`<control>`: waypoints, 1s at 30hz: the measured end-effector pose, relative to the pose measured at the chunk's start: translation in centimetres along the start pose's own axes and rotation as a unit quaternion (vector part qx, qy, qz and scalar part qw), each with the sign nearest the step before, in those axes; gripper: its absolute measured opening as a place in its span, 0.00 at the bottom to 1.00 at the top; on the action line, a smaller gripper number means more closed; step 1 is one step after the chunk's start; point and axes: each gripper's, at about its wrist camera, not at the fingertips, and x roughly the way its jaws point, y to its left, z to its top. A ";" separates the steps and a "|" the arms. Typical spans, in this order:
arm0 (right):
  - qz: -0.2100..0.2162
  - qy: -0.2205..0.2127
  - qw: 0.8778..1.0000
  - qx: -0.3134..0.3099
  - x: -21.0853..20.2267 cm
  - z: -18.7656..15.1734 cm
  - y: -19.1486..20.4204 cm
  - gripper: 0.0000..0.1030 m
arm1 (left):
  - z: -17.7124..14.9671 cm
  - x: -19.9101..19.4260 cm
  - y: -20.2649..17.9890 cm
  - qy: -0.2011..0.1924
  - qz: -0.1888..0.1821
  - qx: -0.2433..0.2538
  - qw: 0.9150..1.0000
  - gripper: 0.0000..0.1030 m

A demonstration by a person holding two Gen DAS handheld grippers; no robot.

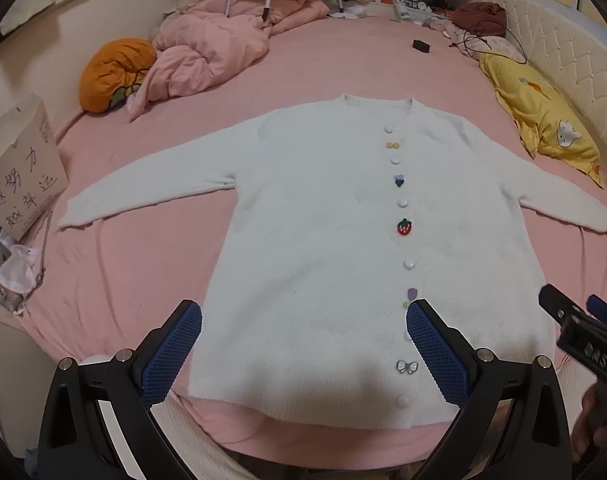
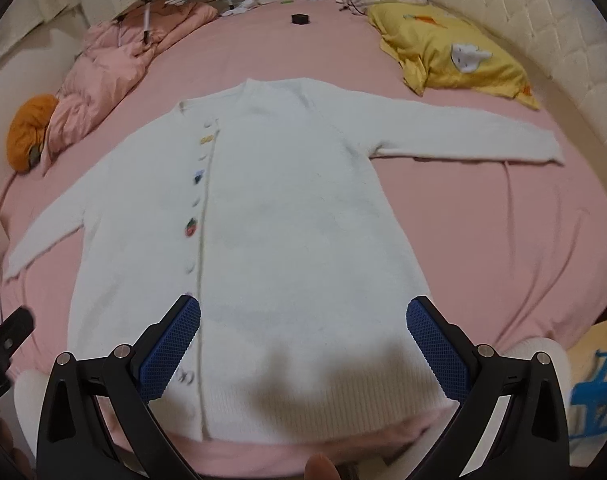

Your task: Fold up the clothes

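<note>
Pink bed [image 1: 343,64] under everything. White cardigan [image 1: 323,240] spread flat on it, buttoned, both sleeves out. Left hand-held gripper [image 1: 303,344] and right hand-held gripper [image 2: 303,340] spread wide above hem, holding nothing. Risk: fluffy knit slipping from pads, sleeve fold uneven.

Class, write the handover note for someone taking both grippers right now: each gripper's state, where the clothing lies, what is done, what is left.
Left gripper: open, empty, above the hem of the cardigan.
Right gripper: open, empty, also above the hem, to the right of the left one.
Cardigan: flat on the pink bed, front up, buttoned, both sleeves spread out sideways, collar at the far end.
Done: garment laid out smooth.
Left: every fold; probably start by bringing the sleeves in over the body.
</note>
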 end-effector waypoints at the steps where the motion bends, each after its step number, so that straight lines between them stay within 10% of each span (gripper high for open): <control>1: 0.018 -0.004 1.000 0.017 0.4 0.4 -1.1 1.00 | 0.2 0.0 -0.2 0.000 -0.006 -0.001 1.000 1.00; 6: 0.110 -0.037 0.988 0.102 2.4 3.8 -8.3 1.00 | 0.6 0.2 -2.0 -0.005 -0.032 0.002 0.999 1.00; 11: 0.102 -0.039 0.975 0.192 5.2 8.1 -19.1 1.00 | 0.4 0.8 -4.1 0.007 -0.060 -0.001 0.998 1.00; 19: 0.200 -0.138 0.858 0.453 11.3 11.0 -41.7 1.00 | -0.2 2.1 -8.1 0.038 -0.059 0.043 0.997 1.00; 30: 0.207 -0.164 0.860 0.436 17.4 15.7 -44.8 1.00 | -0.1 3.0 -12.9 0.069 -0.030 0.092 0.993 1.00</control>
